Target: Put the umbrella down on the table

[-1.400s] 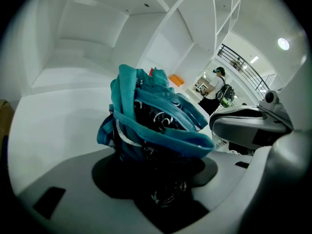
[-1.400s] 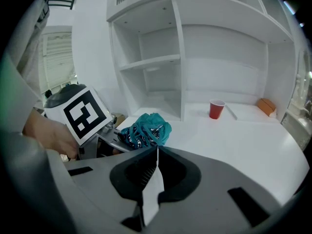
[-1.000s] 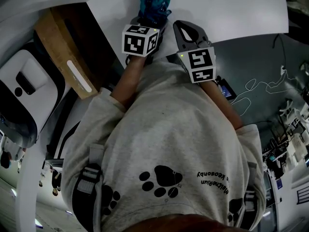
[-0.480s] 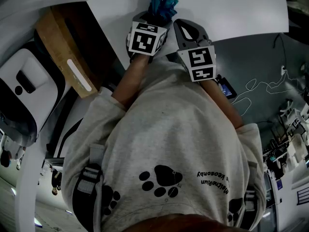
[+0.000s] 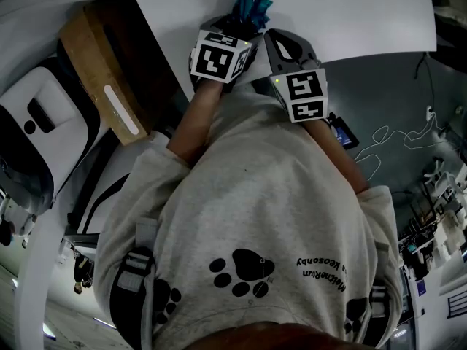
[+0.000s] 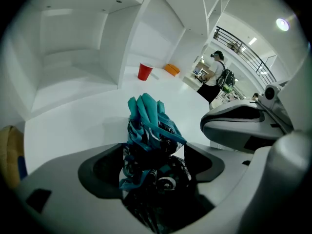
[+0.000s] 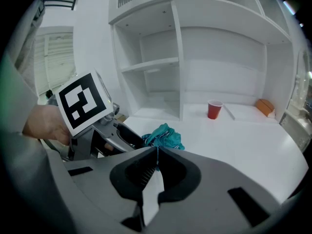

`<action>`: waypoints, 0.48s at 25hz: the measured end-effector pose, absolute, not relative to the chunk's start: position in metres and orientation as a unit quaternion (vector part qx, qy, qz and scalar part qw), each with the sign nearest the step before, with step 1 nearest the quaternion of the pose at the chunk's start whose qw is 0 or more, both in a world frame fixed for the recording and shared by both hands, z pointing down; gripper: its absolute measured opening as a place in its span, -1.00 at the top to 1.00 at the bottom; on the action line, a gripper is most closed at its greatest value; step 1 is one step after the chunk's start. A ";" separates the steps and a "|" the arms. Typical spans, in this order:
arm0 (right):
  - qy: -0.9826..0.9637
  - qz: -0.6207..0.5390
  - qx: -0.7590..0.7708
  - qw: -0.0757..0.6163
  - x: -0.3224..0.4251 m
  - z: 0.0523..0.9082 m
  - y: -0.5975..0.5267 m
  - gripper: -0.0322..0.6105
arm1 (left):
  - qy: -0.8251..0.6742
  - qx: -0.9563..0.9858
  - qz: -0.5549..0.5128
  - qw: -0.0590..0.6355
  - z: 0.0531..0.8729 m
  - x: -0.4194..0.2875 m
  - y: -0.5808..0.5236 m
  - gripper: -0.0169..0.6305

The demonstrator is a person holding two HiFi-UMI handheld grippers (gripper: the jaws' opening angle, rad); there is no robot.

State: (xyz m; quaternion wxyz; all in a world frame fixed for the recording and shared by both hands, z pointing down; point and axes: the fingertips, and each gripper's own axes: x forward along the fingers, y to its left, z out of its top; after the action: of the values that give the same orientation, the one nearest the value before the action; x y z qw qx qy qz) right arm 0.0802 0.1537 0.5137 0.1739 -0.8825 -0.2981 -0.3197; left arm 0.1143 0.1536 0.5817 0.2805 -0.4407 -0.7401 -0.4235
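Left gripper (image 6: pixel 155 148): jaws spread wide, having just been opening, with the folded teal patterned umbrella (image 6: pixel 148 126) lying in the gap between them. Dark space shows between the fabric and the jaw at the view's left; whether the other jaw touches the cloth cannot be told.

The umbrella's long axis runs along the line in which this gripper points. Its darker, bunched part sits deep between the jaws. Its bright teal end projects past the jaw tips, away from the person and toward the white shelf unit (image 7: pixel 161 62). In the head view that teal end lies over the white table (image 6: pixel 73 116), close to the table's near edge.

Right gripper (image 7: pixel 157 149): jaws pressed together at the tips, nothing between them. It sits just beside the left gripper, on the umbrella's right.

Farther out on the table, well apart from the umbrella, are an upright red cup (image 7: pixel 214 109) and an orange-brown object (image 7: pixel 265 106). A person (image 6: pixel 217 77) stands in the background of the left gripper view.
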 end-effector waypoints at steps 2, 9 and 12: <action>-0.299 -0.315 -0.885 0.171 0.077 0.510 0.153 0.79 | -0.740 -0.444 -0.418 0.283 0.574 0.114 0.151 -0.18; -0.303 -0.301 -0.890 0.160 0.059 0.497 0.144 0.79 | -0.749 -0.468 -0.373 0.284 0.541 0.113 0.144 -0.18; -0.306 -0.293 -0.893 0.152 0.054 0.490 0.142 0.79 | -0.765 -0.475 -0.319 0.296 0.522 0.109 0.142 -0.18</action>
State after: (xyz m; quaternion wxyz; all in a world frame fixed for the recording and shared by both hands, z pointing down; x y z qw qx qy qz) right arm 0.0541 0.1416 0.4896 0.1517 -0.8930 -0.3061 -0.2928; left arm 0.1093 0.1423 0.5221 0.2963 -0.4746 -0.7649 -0.3192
